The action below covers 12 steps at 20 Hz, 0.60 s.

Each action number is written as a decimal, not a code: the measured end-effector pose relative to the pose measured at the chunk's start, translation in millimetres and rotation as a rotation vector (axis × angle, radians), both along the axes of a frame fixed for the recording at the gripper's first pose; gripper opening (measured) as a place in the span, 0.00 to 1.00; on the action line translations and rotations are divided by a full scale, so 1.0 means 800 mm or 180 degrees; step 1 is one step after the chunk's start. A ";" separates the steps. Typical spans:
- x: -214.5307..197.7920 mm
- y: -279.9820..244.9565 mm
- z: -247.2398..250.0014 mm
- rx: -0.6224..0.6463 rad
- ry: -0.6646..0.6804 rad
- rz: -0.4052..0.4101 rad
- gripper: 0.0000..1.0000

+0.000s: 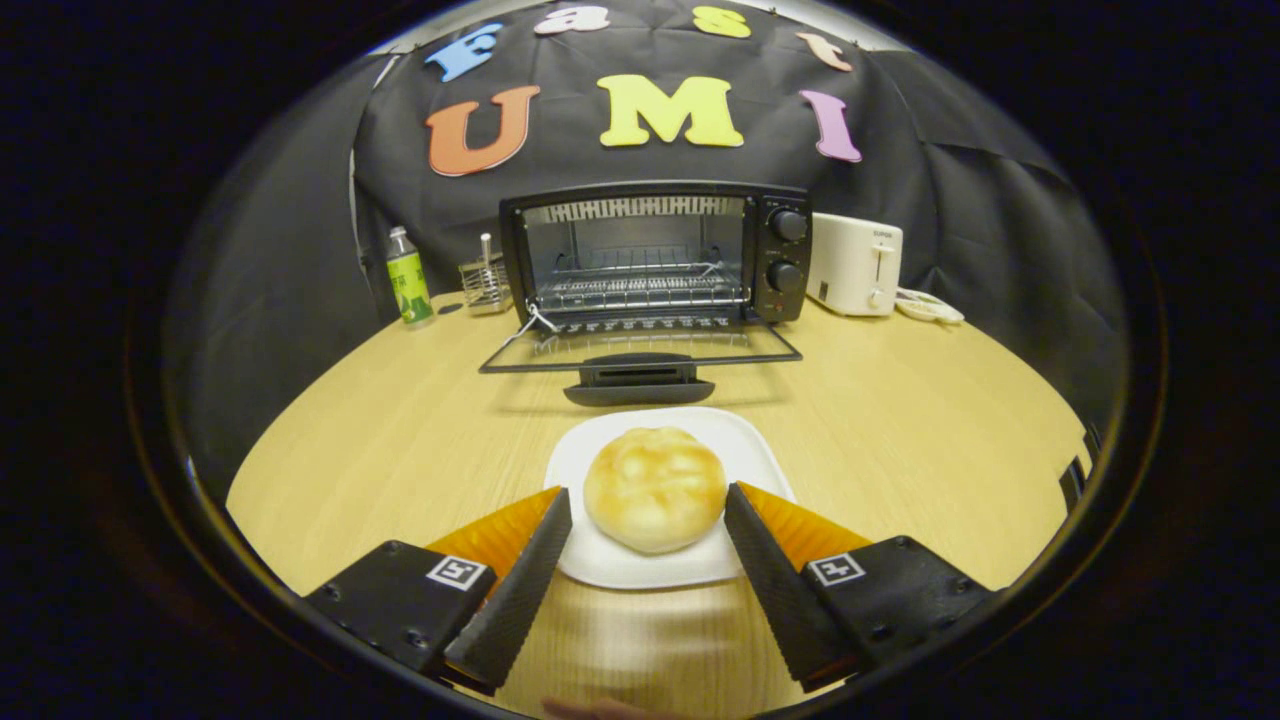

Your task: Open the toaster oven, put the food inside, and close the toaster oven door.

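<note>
A black toaster oven [655, 255] stands at the back of the wooden table with its glass door [640, 348] folded down flat toward me, so the wire rack [640, 285] inside shows. In front of the door lies a white plate [610, 565] carrying a round golden bun [655, 488]. My gripper [648, 497] is open, its two black fingers [530, 570] either side of the bun. A narrow gap shows between each finger and the bun.
A green-labelled bottle [407, 277] and a small wire holder [485, 283] stand left of the oven. A white toaster [853, 264] with its cord sits to the oven's right. Bare wooden tabletop [400, 430] lies around the plate.
</note>
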State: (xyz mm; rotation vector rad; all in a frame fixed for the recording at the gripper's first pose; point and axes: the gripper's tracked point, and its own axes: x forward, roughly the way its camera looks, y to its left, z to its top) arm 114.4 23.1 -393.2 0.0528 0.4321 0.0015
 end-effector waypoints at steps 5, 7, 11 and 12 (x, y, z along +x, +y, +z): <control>0.010 -0.002 -0.007 0.0035 0.0120 -0.0032 0.99; 0.020 -0.001 -0.006 0.0072 0.0170 0.0014 0.96; 0.025 -0.006 0.027 0.0100 0.0070 0.0102 0.85; 0.024 -0.006 0.038 0.0120 0.0003 0.0129 0.85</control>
